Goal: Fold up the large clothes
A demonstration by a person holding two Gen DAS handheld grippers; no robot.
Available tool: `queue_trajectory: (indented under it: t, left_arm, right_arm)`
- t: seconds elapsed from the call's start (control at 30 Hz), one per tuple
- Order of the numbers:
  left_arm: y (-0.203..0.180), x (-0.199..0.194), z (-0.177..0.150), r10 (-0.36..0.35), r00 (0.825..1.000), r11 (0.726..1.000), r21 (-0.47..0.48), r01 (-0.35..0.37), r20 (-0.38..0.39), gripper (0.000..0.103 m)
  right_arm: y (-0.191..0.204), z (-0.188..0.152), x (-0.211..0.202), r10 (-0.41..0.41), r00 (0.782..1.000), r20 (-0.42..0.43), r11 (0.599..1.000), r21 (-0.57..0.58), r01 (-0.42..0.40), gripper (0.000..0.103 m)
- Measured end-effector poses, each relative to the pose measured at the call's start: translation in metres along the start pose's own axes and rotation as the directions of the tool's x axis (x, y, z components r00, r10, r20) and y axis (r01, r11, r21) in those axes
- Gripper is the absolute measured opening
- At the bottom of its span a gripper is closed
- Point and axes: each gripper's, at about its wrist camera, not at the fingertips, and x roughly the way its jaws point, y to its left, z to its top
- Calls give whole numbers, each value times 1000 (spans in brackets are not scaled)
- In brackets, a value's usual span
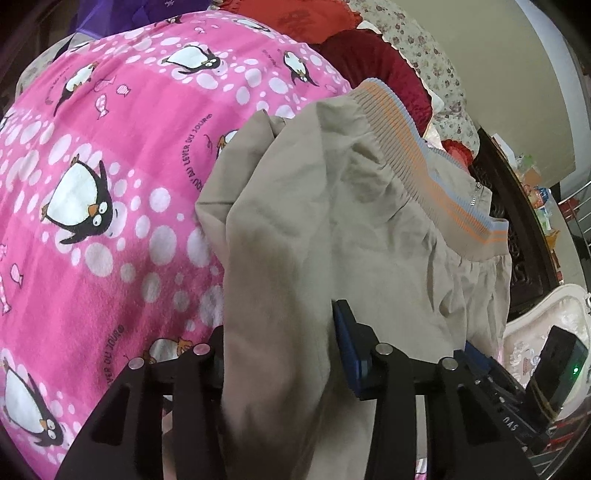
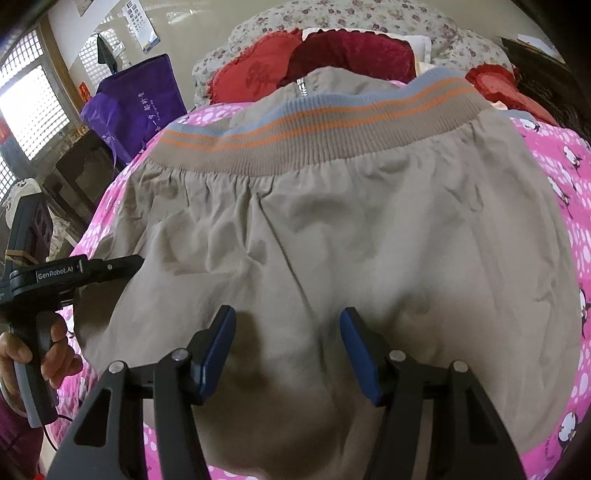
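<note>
A beige jacket [image 2: 332, 229] with a ribbed hem band [image 2: 314, 122] striped orange and grey-blue lies spread on a pink penguin blanket [image 1: 110, 184]. In the left wrist view a thick fold of the beige jacket [image 1: 369, 221] runs up between the fingers of my left gripper [image 1: 279, 325]. It is shut on that fold, and the cloth hides the left finger. The right wrist view shows my left gripper [image 2: 125, 266] at the jacket's left edge, held by a hand [image 2: 55, 350]. My right gripper [image 2: 288, 350] stands open just over the jacket's lower middle, its blue pads [image 2: 218, 350] apart.
Red cushions [image 2: 332, 59] and floral bedding [image 2: 369, 18] lie at the head of the bed. A purple bag [image 2: 136, 99] stands at the back left by a window [image 2: 33, 110]. Dark carved furniture [image 1: 517, 221] and a white padded chair [image 1: 535, 332] flank the bed.
</note>
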Motion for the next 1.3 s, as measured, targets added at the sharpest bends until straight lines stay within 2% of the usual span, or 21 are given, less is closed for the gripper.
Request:
queue_trajectory:
  t: [0.2,0.3,0.33,0.4,0.43,0.5,0.57,0.7,0.77,0.9,1.07,1.17,1.23,1.3]
  left_arm:
    - [9,8,0,-17,1000,998,-54,16,-15,49]
    - [16,9,-2,-49,999,995,-82,47,-15,48]
    - [15,9,-3,-51,999,996,-74,50,-17,46]
    - [9,4,-4,-65,998,997,-46,64,-16,26]
    - [6,1,-5,-61,998,998,-34,60,-9,22]
    - [-4,-10,-6,-65,998,998,-7,65,4,8]
    - [-16,-24,-6,-96,995,995,10,96,15,6]
    - [-60,-58,-6,-148,988,985,97,144,44,4]
    - [-82,-69,-7,-169,984,977,141,161,52,4]
    - [-147,-72,-13,-206,978,949,250,191,36,2]
    - [-230,-40,-34,-229,973,899,375,227,-41,0]
    - [-274,-4,-51,-217,971,870,433,238,-98,0]
    - [-286,18,-58,-214,967,870,422,253,-137,0]
    - [-293,45,-62,-187,970,880,413,234,-153,0]
  right_arm:
    - [6,10,-1,3,1000,26,1000,-20,-3,62]
    - [9,17,2,-3,999,41,999,-36,5,62]
    - [9,19,4,-5,999,45,999,-38,6,62]
    - [8,24,13,-14,999,50,999,-40,16,62]
    - [8,26,18,-20,999,46,999,-40,22,62]
    - [2,27,41,-56,998,-2,997,-46,56,61]
    - [0,26,50,-64,998,3,996,-58,64,61]
    - [0,25,39,-44,999,3,997,-66,44,61]
    - [-12,22,23,-13,1000,11,1000,-14,13,61]
    - [-53,6,-25,40,996,83,994,102,-48,61]
    - [-117,-14,-77,26,984,174,964,256,-71,61]
    - [-149,-23,-89,37,980,195,939,329,-101,61]
    - [-166,-30,-89,30,980,195,925,365,-101,61]
    - [-178,-36,-87,38,978,203,911,395,-117,61]
